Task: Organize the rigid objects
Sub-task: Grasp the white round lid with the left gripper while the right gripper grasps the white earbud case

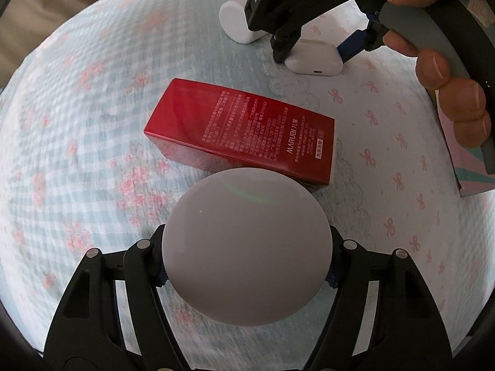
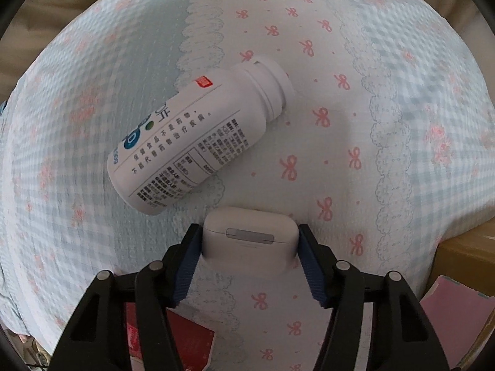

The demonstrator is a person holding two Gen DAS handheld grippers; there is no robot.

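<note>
Jaws hold: left gripper (image 1: 247, 273) smooth white round dome (image 1: 247, 247), slippery; right gripper (image 2: 250, 253) glossy white plastic earbud case (image 2: 250, 238), light, flanks clamped.

White earbud case (image 2: 250, 238) upright, bottle (image 2: 198, 142) lying, red box (image 1: 244, 133) flat

This is looking like a bedroom in a home: a soft quilted bedspread (image 2: 355, 117) in pale blue gingham with pink bows and lace-print scallops is spreading out beneath and ahead of both jaws. Household bits are lying on it: a white plastic supplement bottle (image 2: 198, 142), a glossy red cardboard cosmetics box (image 1: 247, 133).
</note>
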